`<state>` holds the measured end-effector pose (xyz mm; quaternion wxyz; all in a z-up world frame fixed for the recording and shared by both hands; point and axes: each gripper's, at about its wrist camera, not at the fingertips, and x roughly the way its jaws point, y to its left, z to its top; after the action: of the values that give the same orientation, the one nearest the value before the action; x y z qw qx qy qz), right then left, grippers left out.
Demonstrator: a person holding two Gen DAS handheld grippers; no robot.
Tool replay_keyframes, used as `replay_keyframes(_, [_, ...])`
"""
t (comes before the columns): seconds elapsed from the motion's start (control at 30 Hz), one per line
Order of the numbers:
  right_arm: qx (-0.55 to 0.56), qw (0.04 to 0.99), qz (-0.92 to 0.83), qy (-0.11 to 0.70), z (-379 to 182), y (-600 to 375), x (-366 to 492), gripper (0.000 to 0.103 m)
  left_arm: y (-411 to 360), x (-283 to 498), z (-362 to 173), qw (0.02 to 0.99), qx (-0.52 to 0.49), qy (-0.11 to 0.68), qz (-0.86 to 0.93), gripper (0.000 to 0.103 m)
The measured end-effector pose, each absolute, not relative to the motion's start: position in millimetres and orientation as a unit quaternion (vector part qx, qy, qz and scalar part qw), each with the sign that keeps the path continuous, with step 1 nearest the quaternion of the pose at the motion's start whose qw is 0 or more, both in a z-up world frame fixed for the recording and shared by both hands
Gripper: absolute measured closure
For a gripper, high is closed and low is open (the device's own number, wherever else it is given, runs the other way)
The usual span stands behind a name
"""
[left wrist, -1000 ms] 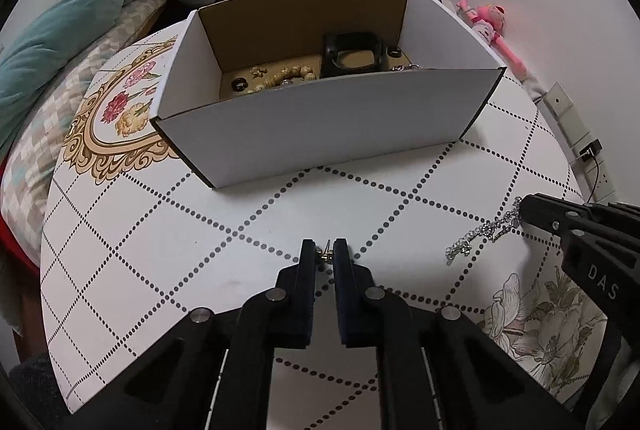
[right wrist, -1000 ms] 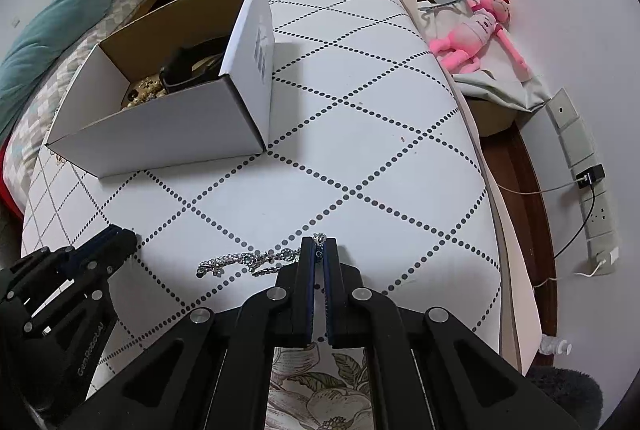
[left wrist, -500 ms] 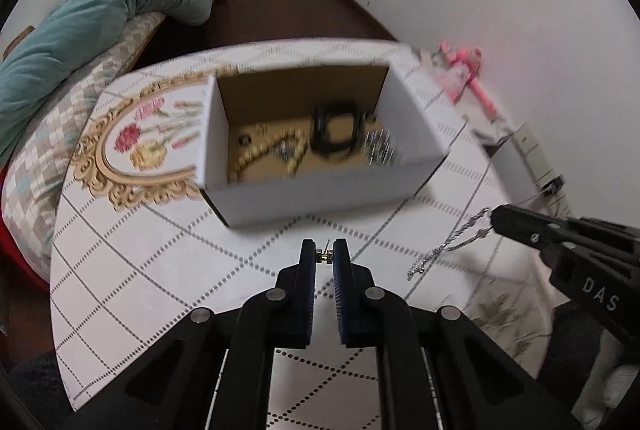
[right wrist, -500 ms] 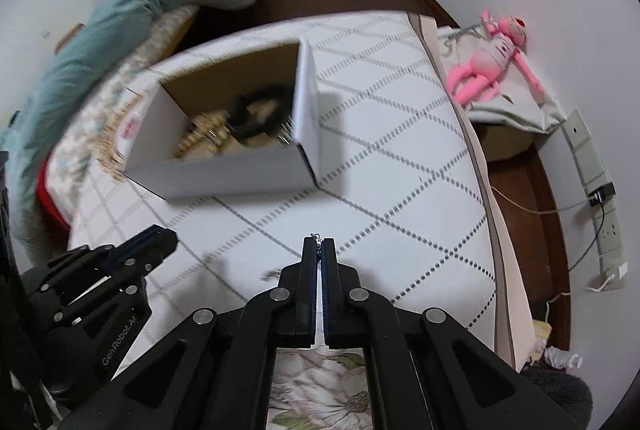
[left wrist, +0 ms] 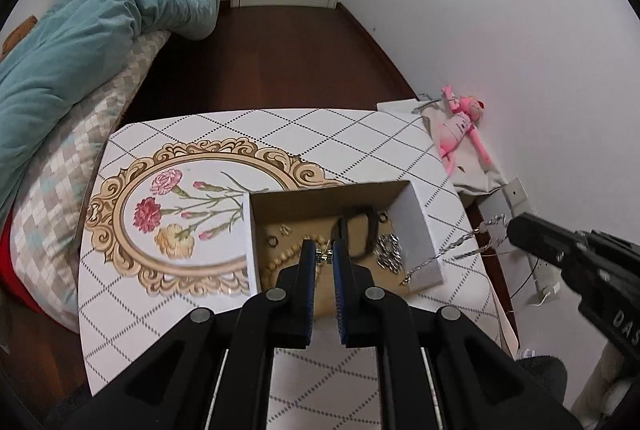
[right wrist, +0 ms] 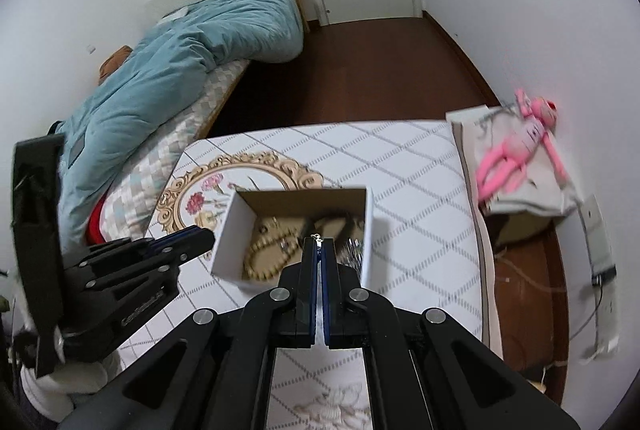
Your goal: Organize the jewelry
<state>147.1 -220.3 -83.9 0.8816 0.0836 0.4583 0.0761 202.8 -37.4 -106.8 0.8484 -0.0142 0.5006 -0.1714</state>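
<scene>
My left gripper [left wrist: 324, 255] is shut on a small gold earring stud [left wrist: 323, 255] and holds it above the open cardboard box [left wrist: 420, 222]. The box holds a beaded bracelet [left wrist: 280, 264], a black watch strap [left wrist: 360, 230] and silver pieces [left wrist: 389, 250]. My right gripper [right wrist: 319, 241] is shut on a silver chain [left wrist: 452, 250]; in the left wrist view the chain hangs from its tip [left wrist: 516, 226] over the box's right wall. In the right wrist view only the chain's clasp [right wrist: 318, 237] shows, above the box [right wrist: 370, 214].
The box stands on a white table [left wrist: 168, 294] with a dotted diamond pattern and a gold floral frame print. A bed with a teal duvet [left wrist: 80, 42] is at the left. A pink plush toy [left wrist: 460, 134] lies by the right wall.
Both grippers have risen high above the table and moved over the box. The chain left the tabletop and now hangs from the right gripper. The earring stays in the left gripper.
</scene>
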Motion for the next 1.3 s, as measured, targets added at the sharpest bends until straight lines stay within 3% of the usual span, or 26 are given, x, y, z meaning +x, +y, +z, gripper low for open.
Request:
replay_keyframes(0.37, [0.087,0.833,0.096,0.537,-145.7,-199.4,204.0,0.101,-38.9,253.4,-152.1,0.804,-0.026,0.573,-0.156,0.095])
replay_keyframes(0.47, [0.096,0.819,0.099,0.557,-162.8,-200.9,210.6,0.101,-39.0,261.0,-155.4,0.797,-0.028,0.586,-0.145,0.091])
replay_keyframes(0.53, [0.106,0.803,0.101,0.577,-175.3,-201.4,216.0,0.101,-37.7,264.6,-154.8,0.798,-0.026,0.587,-0.134,0.080])
replay_keyframes(0.6, [0.108,0.797,0.099,0.585,-181.6,-202.0,218.1,0.100,-37.3,265.6,-152.4,0.803,-0.016,0.583,-0.122,0.049])
replay_keyframes(0.67, [0.113,0.790,0.098,0.595,-186.8,-203.0,220.5,0.100,-34.9,264.8,-148.6,0.811,-0.016,0.573,-0.114,0.042])
replay_keyframes(0.73, [0.116,0.789,0.096,0.595,-187.3,-204.6,221.1,0.096,-33.2,263.7,-146.3,0.816,-0.012,0.569,-0.107,0.041])
replay_keyframes(0.83, [0.112,0.798,0.085,0.586,-181.3,-208.1,218.4,0.080,-28.2,261.3,-144.0,0.821,-0.012,0.562,-0.096,0.037])
replay_keyframes(0.97, [0.082,0.818,0.049,0.567,-168.3,-214.3,211.1,0.069,-19.5,251.0,-141.4,0.837,-0.003,0.544,-0.068,0.017])
replay_keyframes(1.03, [0.060,0.828,0.026,0.556,-163.4,-216.9,204.3,0.056,-15.5,241.2,-144.5,0.842,0.002,0.536,-0.056,0.009])
replay_keyframes(1.07, [0.052,0.831,0.017,0.553,-162.4,-217.8,202.2,0.044,-14.5,237.1,-147.1,0.843,0.006,0.536,-0.052,0.004])
replay_keyframes(1.1, [0.038,0.834,0.006,0.550,-162.3,-218.1,198.4,0.031,-14.3,233.9,-148.9,0.843,0.009,0.535,-0.050,0.002])
replay_keyframes(1.3, [0.011,0.836,-0.033,0.547,-174.7,-223.1,181.0,0.004,-14.9,208.1,-161.8,0.849,0.023,0.526,-0.040,0.001])
